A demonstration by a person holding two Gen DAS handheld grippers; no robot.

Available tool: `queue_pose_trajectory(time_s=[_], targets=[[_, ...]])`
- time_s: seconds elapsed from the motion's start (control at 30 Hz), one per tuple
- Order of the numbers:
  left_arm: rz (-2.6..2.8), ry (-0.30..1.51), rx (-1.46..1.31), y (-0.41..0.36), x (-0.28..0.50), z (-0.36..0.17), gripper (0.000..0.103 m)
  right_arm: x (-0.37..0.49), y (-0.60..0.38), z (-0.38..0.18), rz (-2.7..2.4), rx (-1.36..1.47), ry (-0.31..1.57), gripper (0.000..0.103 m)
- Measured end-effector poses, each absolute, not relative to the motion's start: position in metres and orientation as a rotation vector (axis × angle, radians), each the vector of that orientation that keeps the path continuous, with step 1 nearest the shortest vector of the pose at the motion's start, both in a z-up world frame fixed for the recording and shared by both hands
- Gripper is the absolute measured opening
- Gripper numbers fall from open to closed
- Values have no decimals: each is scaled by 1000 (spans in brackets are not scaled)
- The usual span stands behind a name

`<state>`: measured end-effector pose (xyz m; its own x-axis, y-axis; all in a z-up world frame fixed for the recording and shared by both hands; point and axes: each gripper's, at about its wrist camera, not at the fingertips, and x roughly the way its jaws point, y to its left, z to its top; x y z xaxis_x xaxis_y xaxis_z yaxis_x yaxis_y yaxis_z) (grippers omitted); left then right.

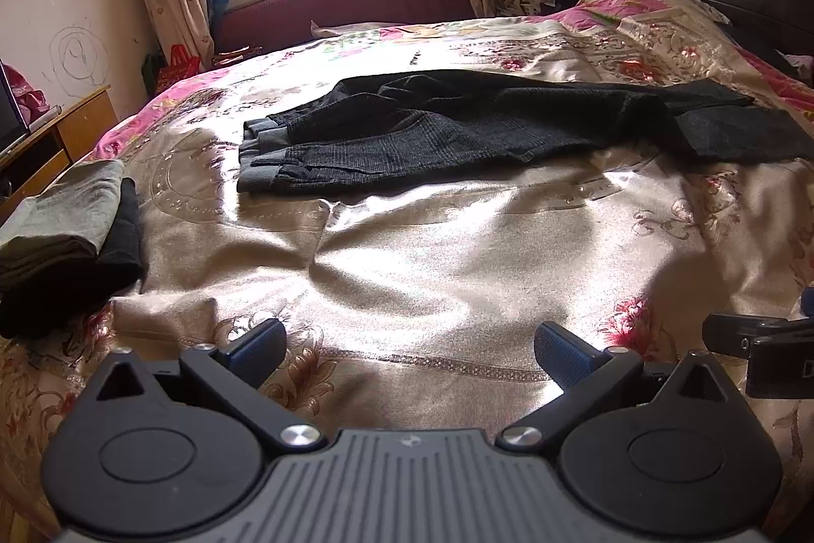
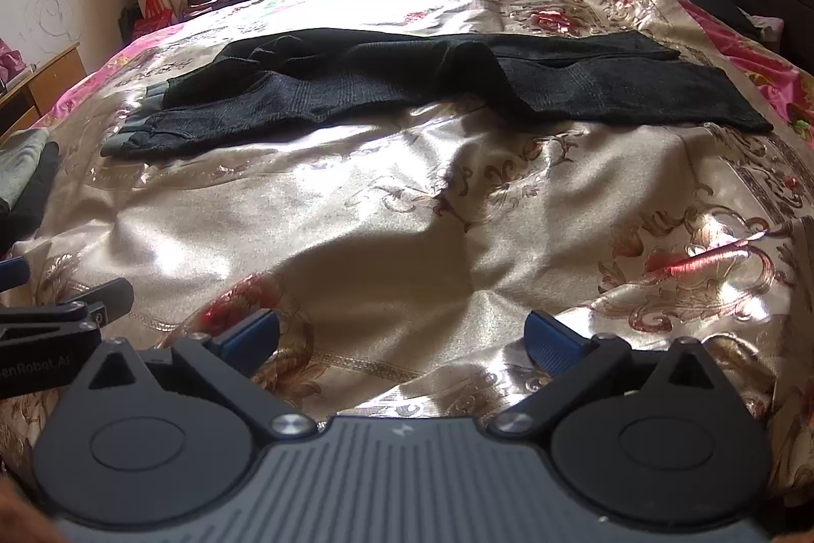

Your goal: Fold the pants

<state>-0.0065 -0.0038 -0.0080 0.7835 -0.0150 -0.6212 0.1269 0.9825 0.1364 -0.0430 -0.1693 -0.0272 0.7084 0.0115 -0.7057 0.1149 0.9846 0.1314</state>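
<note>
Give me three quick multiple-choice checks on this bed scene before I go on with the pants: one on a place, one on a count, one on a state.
1. Where do the dark pants lie?
A. Across the bedspread, beyond both grippers
B. On the wooden desk
C. Hanging from the curtain

2. How many folded garments are in the stack at the left edge of the bed?
A. None
B. Two, a grey-green one on a black one
C. Five

3. What state are the left gripper and right gripper in?
A. Both shut on the pants
B. One shut on a pillow
C. Both open and holding nothing

Answers: 1 A, the pants stretch across the cover ahead of the fingers. 2 B, two layers show. 3 C, wide gaps with only bedspread between.
</note>
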Motion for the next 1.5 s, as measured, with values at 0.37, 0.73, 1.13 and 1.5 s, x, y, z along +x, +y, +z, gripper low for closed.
queue_pose_trajectory(time_s=[0.37,0.73,1.13,1.5], targets=[[-77,666,178,-5,-7,-8,103,-44,-167,-28,-43,164,783,102],[-81,663,183,-6,-8,-8,103,-45,-165,-28,-25,155,782,102],[-86,650,193,-6,-11,-7,103,-46,-164,-28,-15,153,780,102],[-95,654,201,-7,-9,-9,103,-43,-162,-29,-9,151,787,102]])
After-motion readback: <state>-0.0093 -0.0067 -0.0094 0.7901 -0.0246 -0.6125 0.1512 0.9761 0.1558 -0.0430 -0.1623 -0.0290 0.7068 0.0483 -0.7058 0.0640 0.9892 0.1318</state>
